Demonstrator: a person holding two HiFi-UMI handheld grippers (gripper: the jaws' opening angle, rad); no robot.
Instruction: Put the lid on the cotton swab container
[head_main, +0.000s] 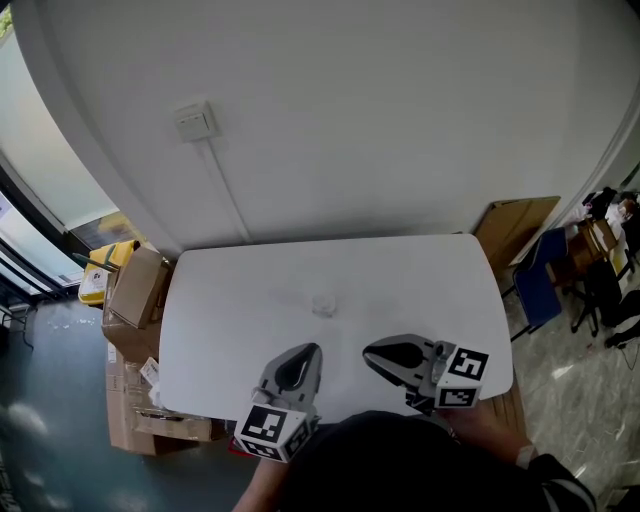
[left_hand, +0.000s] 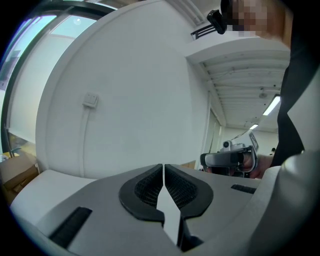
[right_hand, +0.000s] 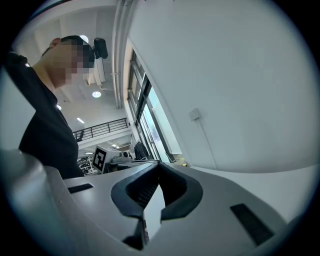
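A small clear round container (head_main: 322, 303) stands faintly visible near the middle of the white table (head_main: 220, 310); whether a lid sits on it I cannot tell. My left gripper (head_main: 314, 350) hovers over the near part of the table, just short of the container, jaws shut with nothing between them. The left gripper view shows its fingertips (left_hand: 164, 167) meeting, and the right gripper (left_hand: 230, 159) beyond. My right gripper (head_main: 368, 353) is to the right, pointing left, also shut and empty (right_hand: 159, 167). Neither gripper view shows the container.
A white wall with a switch (head_main: 194, 121) rises behind the table. Cardboard boxes (head_main: 135, 290) are stacked at the table's left edge. A cardboard sheet (head_main: 515, 225) and a blue chair (head_main: 540, 280) stand at the right.
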